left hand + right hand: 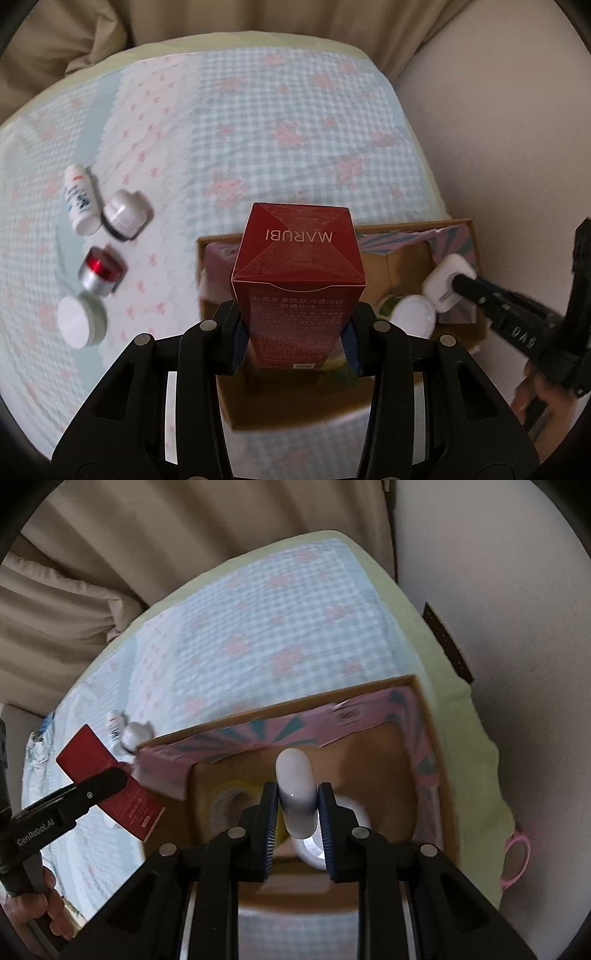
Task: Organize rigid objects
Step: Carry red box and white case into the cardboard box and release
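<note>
Hovering over the cardboard box (391, 266), both claws carry something. The left claw (293, 343) is clamped on a red carton (299, 266) printed MARUBI, held upright above the box's left half. The right claw (297, 812) pinches a white oval case (295, 790) between its blue pads, over the box's brown floor.

Inside the box (369, 738) lie a yellow-ringed roll (225, 794) at about nine o'clock from the case and a white round thing (354, 808) just under it; pink patterned paper (258, 738) lines the far wall.

On the checked bedspread (258, 129), at nine o'clock from the carton, four loose pieces wait: a white tube (79, 201), a white cap (123, 214) touching it, a red and silver jar (101, 275) and a white jar (81, 323). A pink ring (515, 856) hangs off the bed's edge at three o'clock.
</note>
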Demonstrator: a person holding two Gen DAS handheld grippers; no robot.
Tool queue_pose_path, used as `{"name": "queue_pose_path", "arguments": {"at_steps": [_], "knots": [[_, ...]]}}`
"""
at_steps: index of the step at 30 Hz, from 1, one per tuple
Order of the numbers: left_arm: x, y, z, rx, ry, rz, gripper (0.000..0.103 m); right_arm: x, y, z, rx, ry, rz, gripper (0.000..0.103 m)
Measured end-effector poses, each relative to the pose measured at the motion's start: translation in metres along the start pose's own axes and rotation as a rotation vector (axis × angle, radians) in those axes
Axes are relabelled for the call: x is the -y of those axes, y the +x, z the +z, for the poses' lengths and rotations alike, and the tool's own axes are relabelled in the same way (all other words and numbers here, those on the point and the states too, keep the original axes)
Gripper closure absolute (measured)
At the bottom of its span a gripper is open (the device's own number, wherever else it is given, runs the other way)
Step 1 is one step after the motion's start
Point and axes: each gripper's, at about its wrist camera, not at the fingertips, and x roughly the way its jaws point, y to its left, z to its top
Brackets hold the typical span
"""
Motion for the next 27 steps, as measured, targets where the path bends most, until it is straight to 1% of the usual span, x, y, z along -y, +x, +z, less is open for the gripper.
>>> {"name": "queue_pose_path", "arguments": {"at_steps": [4, 9, 11, 12, 13, 14, 15, 17, 19, 23, 27], "knots": [[0.005, 0.022, 0.003, -0.015, 0.035, 0.034, 0.065, 0.017, 0.016, 0.009, -0.004, -0.008, -0.024, 0.083], [0.003, 0.034, 0.002, -0.03, 0.038, 0.068, 0.064, 0.019, 0.025, 0.012, 0.003, -0.071, -0.058, 0.083], [0.003, 0.034, 0.001, -0.035, 0.047, 0.075, 0.058, 0.018, 0.027, 0.013, 0.015, -0.083, -0.066, 0.078], [0.002, 0.032, -0.001, -0.03, 0.052, 0.077, 0.032, 0.018, 0.028, 0.014, 0.017, -0.085, -0.069, 0.06], [0.001, 0.029, -0.002, -0.024, 0.058, 0.079, 0.003, 0.017, 0.029, 0.014, 0.019, -0.083, -0.07, 0.026], [0.0, 0.025, -0.004, -0.006, 0.061, 0.08, 0.0, 0.017, 0.029, 0.013, 0.014, -0.079, -0.063, 0.009], [-0.002, 0.021, -0.005, 0.005, 0.062, 0.083, 0.0, 0.018, 0.029, 0.012, 0.006, -0.071, -0.05, 0.0], [-0.007, 0.017, -0.01, 0.0, 0.058, 0.076, 0.0, 0.019, 0.025, 0.008, 0.014, -0.056, -0.027, 0.0], [-0.014, 0.011, -0.017, 0.002, 0.046, 0.077, 0.0, 0.019, 0.023, 0.002, 0.011, -0.036, -0.022, 0.0], [-0.024, -0.002, -0.026, 0.013, 0.039, 0.077, 0.0, 0.024, 0.02, -0.012, 0.004, 0.029, 0.013, 0.0], [-0.035, -0.016, -0.033, 0.026, 0.03, 0.085, 0.0, 0.022, 0.014, -0.021, 0.025, 0.047, -0.001, 0.0]]}}
